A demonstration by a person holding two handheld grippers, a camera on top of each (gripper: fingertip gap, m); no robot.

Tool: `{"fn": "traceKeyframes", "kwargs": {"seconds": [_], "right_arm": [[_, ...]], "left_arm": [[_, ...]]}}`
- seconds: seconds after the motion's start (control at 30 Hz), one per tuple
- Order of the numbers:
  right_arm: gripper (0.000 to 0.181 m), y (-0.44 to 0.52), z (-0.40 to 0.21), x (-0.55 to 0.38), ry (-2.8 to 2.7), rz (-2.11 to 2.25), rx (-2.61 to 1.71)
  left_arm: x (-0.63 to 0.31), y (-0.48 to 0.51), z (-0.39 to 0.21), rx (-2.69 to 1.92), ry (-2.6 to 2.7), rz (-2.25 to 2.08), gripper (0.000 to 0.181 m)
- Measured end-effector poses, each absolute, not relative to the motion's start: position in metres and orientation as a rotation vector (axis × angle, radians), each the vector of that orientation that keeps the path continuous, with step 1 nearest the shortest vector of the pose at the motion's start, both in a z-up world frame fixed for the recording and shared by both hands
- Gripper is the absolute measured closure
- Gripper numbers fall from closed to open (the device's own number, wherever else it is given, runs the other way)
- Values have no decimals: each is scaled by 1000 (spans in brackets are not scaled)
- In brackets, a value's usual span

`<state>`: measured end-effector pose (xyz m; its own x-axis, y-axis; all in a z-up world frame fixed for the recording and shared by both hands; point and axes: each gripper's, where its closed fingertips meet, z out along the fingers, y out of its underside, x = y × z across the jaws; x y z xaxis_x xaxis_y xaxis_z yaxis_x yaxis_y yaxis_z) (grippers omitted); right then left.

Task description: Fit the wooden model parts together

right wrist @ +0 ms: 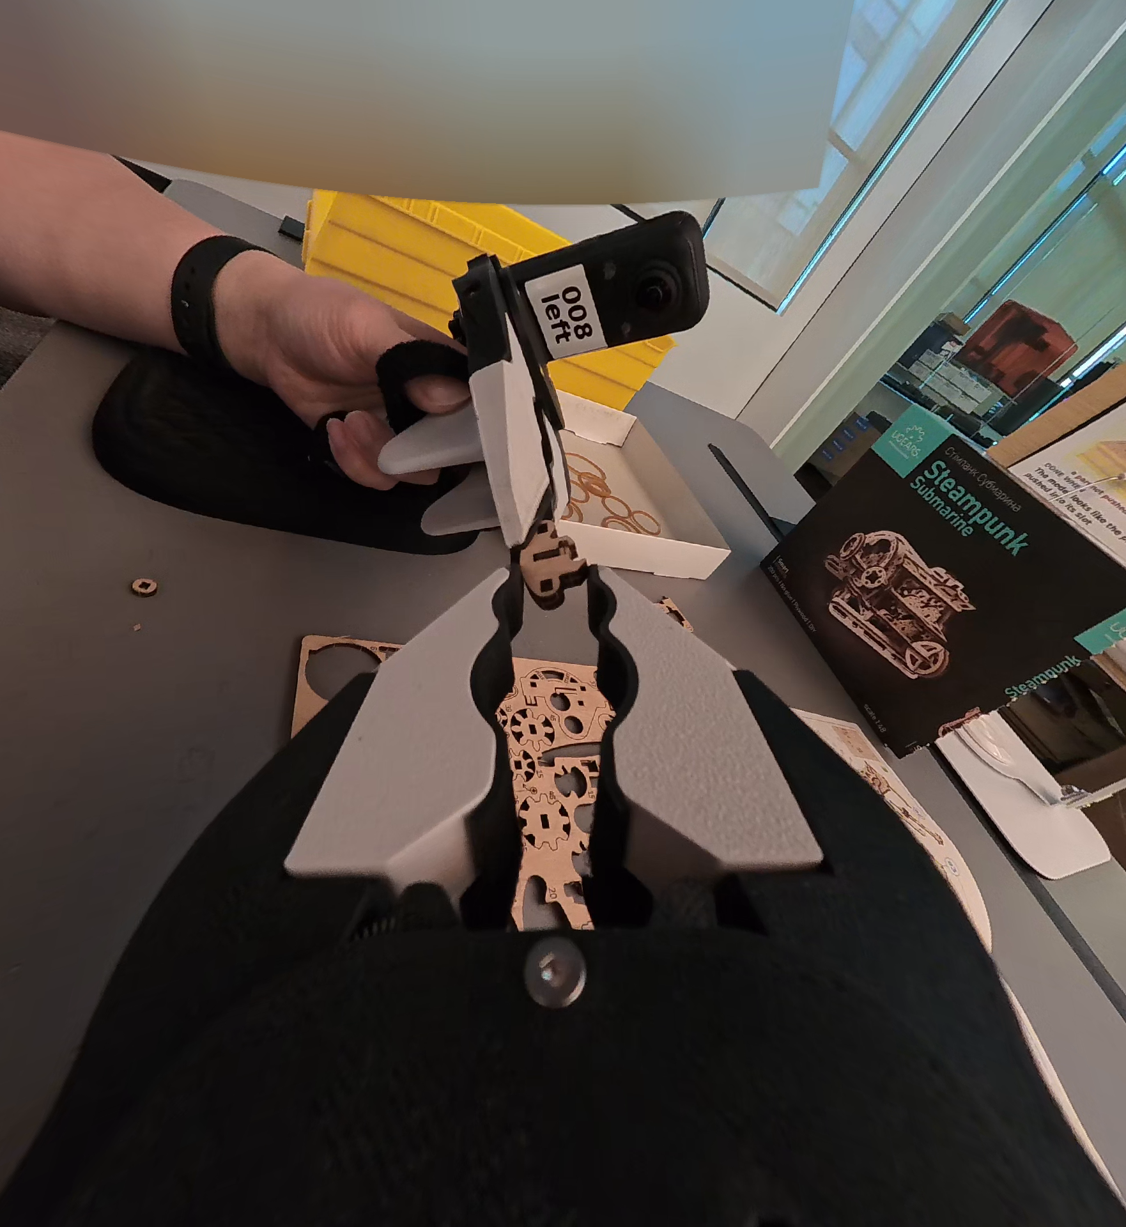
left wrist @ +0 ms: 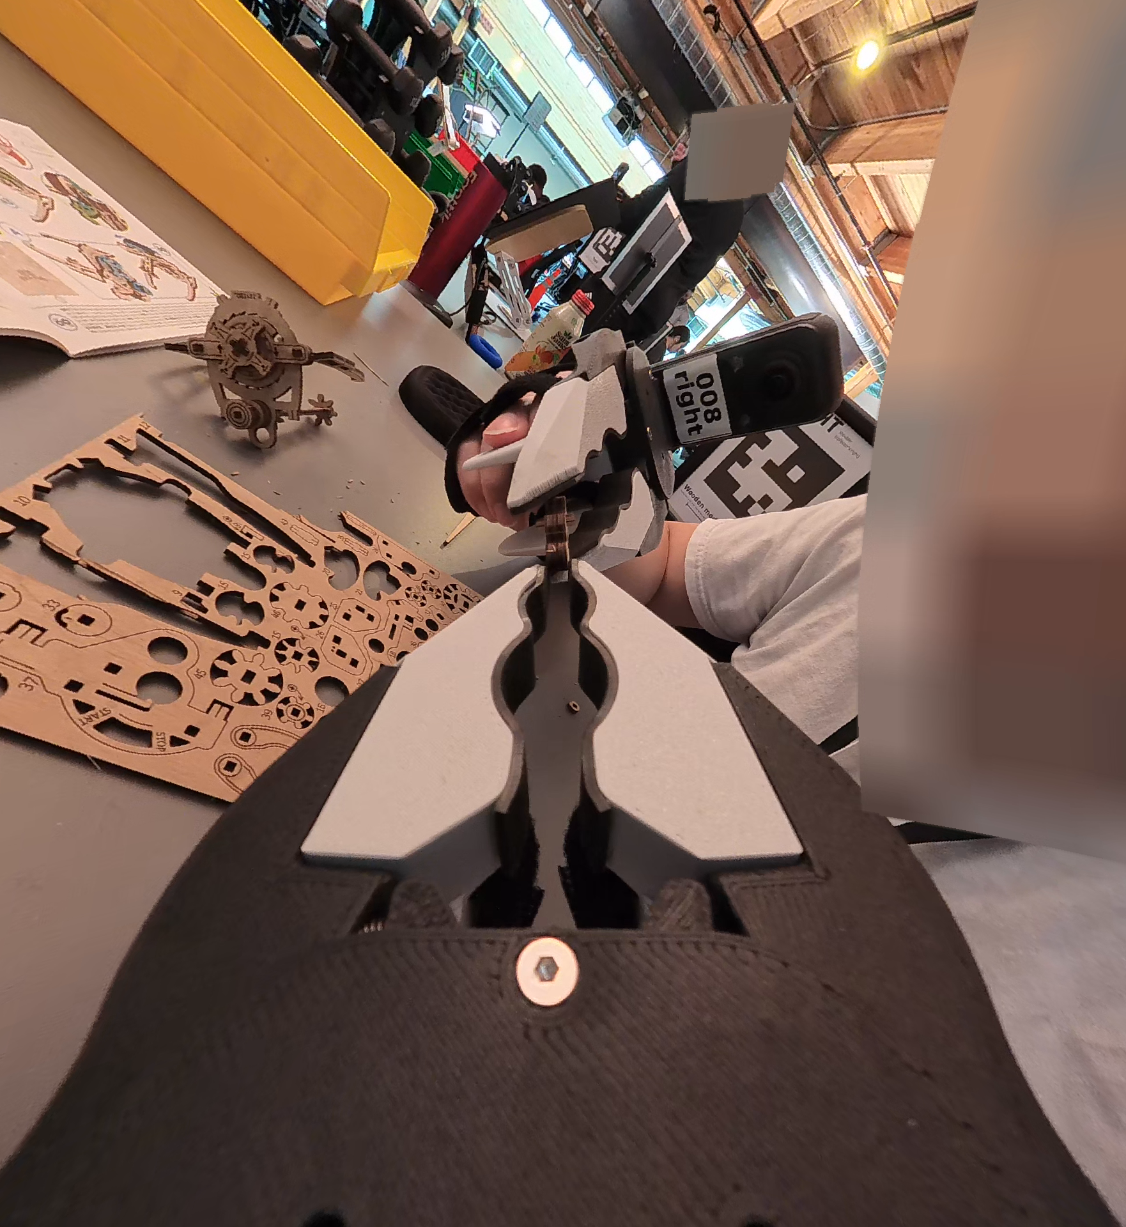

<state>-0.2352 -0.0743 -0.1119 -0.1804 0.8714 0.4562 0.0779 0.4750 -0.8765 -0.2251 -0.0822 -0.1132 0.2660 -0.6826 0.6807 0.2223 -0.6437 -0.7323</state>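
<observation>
The two grippers meet tip to tip above the grey table [right wrist: 69, 664], and a small wooden piece [right wrist: 550, 564] sits right between them. The right gripper [right wrist: 550, 581] has its fingers closed on the lower part of this piece, which stands flat-on to the right wrist view with its long axis running up towards the other tool. The left gripper [right wrist: 534, 524] comes down from above and pinches the piece's top edge, or perhaps a second part seated there (I cannot tell which). In the left wrist view the left gripper [left wrist: 555, 572] shows its tips nearly together on the thin edge of the wooden piece [left wrist: 555, 541]. So the coming push likely runs along that shared line. Below lie the cut-out plywood sheet [left wrist: 149, 631], a half-built model [left wrist: 255, 372], a booklet [left wrist: 49, 232], a yellow bin [left wrist: 248, 153], a white tray [right wrist: 646, 531] of rings and a dark box [right wrist: 945, 597]; none of them stands in the way.
</observation>
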Motion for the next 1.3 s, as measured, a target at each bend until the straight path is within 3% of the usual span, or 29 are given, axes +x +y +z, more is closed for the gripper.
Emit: {"fn": "traceKeyframes", "kwargs": {"seconds": [0.77, 0.93, 1.0, 1.3], "right_arm": [[156, -57, -74, -192, -1516, 1086, -998], [158, -111, -125, -135, -1650, 1233, -1212], [166, -134, -147, -119, -1729, 1226, -1269], [167, -150, -212, -115, -1940, 881, -1485]], "left_arm": [[-237, -79, -99, -1699, 383, -1468, 177], [-239, -78, -99, -1705, 396, -1434, 177], [-237, -79, -100, -1708, 400, -1439, 177], [-235, -78, -104, -1728, 424, -1385, 177]]}}
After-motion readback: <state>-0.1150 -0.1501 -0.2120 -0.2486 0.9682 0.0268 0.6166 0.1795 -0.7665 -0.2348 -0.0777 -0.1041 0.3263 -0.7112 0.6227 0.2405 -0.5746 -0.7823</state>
